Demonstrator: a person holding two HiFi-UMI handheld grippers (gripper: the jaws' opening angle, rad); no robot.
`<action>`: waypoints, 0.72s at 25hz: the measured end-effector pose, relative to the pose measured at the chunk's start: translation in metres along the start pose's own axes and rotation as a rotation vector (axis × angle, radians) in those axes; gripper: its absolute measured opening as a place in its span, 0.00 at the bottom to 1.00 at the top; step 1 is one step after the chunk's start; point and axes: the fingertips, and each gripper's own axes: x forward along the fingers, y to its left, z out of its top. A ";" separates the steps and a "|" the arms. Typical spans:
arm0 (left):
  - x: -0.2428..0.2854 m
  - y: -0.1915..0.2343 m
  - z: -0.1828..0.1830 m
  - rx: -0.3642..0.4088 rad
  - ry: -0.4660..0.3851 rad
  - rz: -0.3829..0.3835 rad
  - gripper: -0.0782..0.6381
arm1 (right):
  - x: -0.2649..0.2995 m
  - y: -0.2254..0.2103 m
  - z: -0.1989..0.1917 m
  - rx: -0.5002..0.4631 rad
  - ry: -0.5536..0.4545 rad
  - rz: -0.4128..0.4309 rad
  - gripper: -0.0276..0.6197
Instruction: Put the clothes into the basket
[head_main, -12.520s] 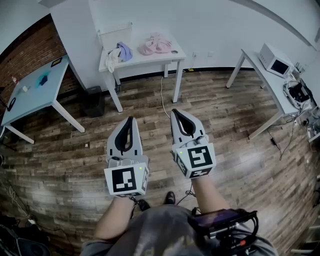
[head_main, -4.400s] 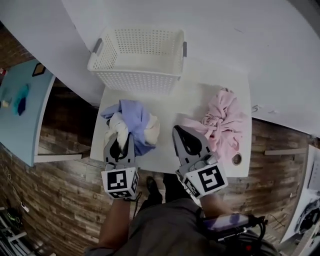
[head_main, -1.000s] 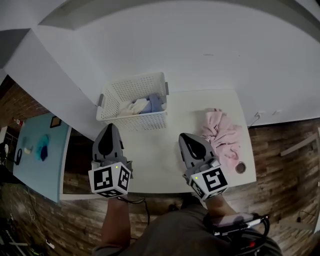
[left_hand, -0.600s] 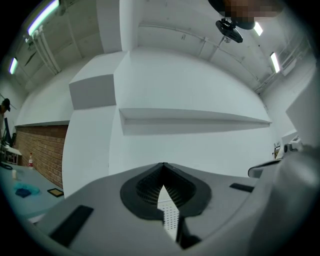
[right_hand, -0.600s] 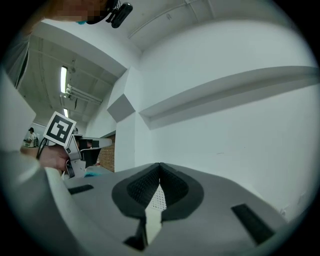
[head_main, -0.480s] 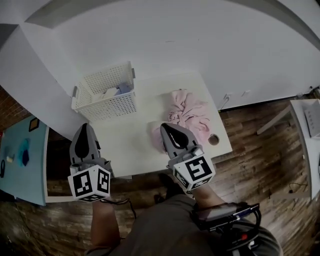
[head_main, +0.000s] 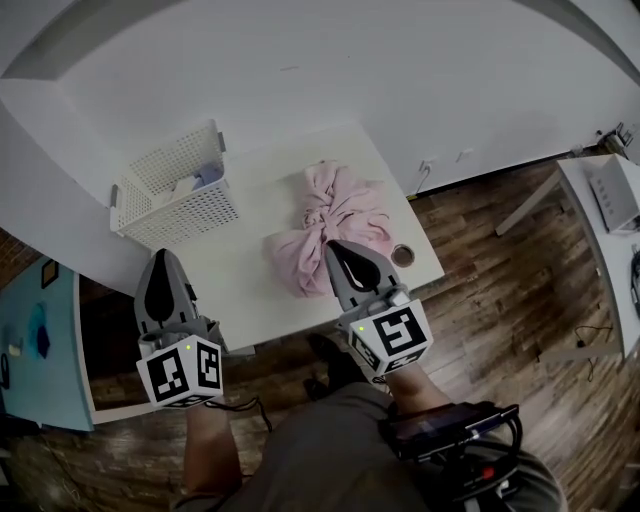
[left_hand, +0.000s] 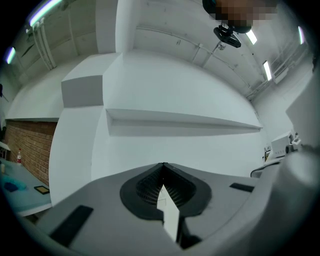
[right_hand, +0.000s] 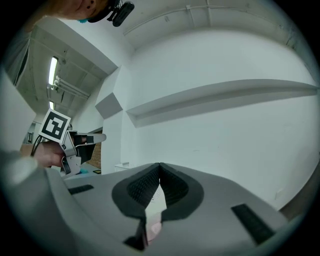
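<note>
- Two units are held by the person: the left gripper (head_main: 163, 256) and the right gripper (head_main: 332, 246). Each carries a marker cube at its rear.
- Left gripper: clenched. In the left gripper view the jaw tips meet, with nothing between the ribbed pads. It faces a bare white wall.
- Left gripper position: in the head view it lies over the left front edge of the white table (head_main: 250, 295), in front of the basket (head_main: 150, 215) and apart from it.
- Right gripper: clenched. In the right gripper view the jaw tips meet and hold nothing. A patch of pink shows through the gap below the pads.
- Right gripper position: in the head view its tip overlaps the near edge of the pink garment (head_main: 340, 205). Contact with the fabric cannot be confirmed.
- Pink garment: a crumpled heap on the table, right of centre and well apart from the basket.
- Basket: white and perforated, upright at the table's back left corner, beside the wall. It holds the blue and cream clothes (head_main: 200, 178).
- Small round object (head_main: 403, 256): on the table near its right edge, just beside the pink garment. Its type cannot be determined.
- Surroundings: a wood floor (head_main: 520, 300), a light blue table (head_main: 40, 345) at the left and another white table (head_main: 600, 195) at the right.
</note>
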 end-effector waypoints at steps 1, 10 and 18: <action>0.002 -0.003 -0.001 -0.003 0.003 -0.008 0.12 | -0.001 -0.004 -0.001 0.002 0.003 -0.010 0.05; 0.018 -0.026 -0.029 -0.024 0.048 -0.083 0.12 | 0.001 -0.031 -0.026 0.024 0.046 -0.063 0.05; 0.035 -0.034 -0.071 -0.047 0.118 -0.118 0.12 | 0.022 -0.031 -0.066 0.050 0.112 -0.028 0.05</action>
